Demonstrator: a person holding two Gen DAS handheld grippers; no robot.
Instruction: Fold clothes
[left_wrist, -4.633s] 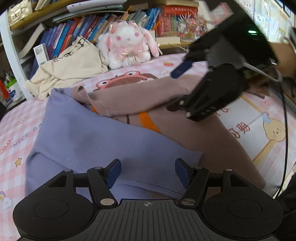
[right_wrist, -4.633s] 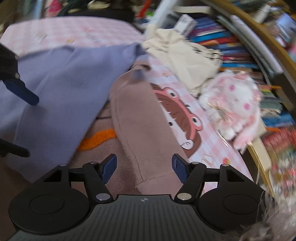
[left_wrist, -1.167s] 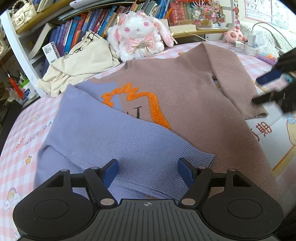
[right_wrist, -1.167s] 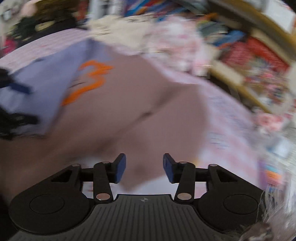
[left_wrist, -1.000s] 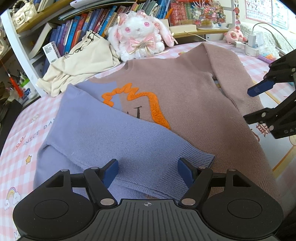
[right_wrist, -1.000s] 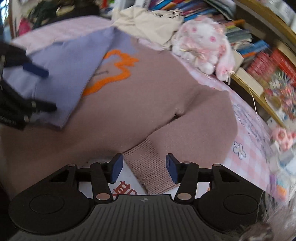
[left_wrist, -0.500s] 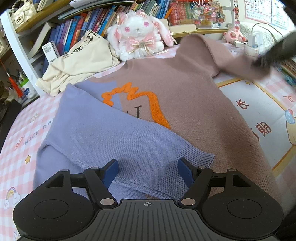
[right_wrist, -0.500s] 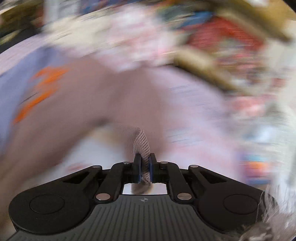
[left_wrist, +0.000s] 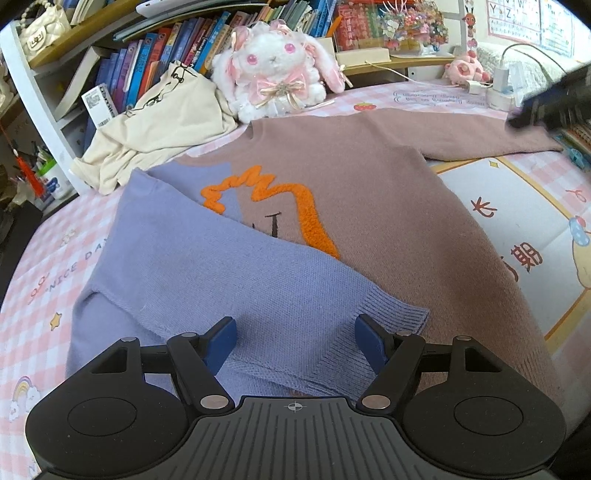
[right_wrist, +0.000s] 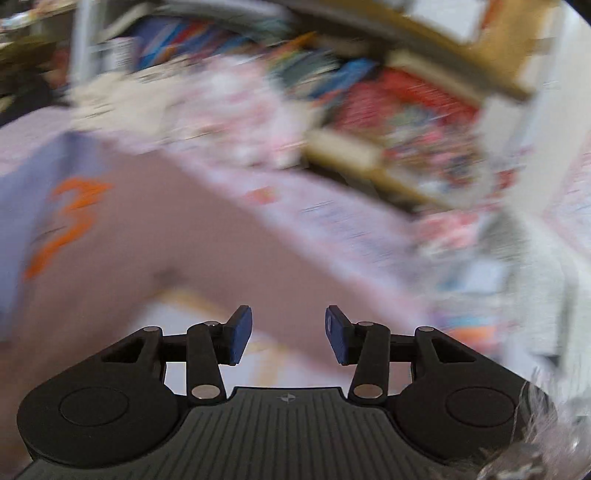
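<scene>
A two-tone sweater, brown on one half and lilac on the other with an orange fuzzy design, lies face up on the pink checked cloth. Its lilac sleeve is folded across the body, cuff near my left gripper, which hovers open just above it. The brown sleeve is stretched out to the right. My right gripper is open above that sleeve's end and appears as a dark blur at the right edge of the left wrist view. The right wrist view is motion-blurred; the brown sleeve runs under it.
A cream garment lies bunched at the back left by a white plush rabbit. Bookshelves line the back. A small pink plush, chargers and cables sit at the far right. A printed mat lies right of the sweater.
The right gripper, shut on the brown cuff half a second ago, has pulled the sleeve out straight to the right and opened, releasing it. The left gripper has stayed still.
</scene>
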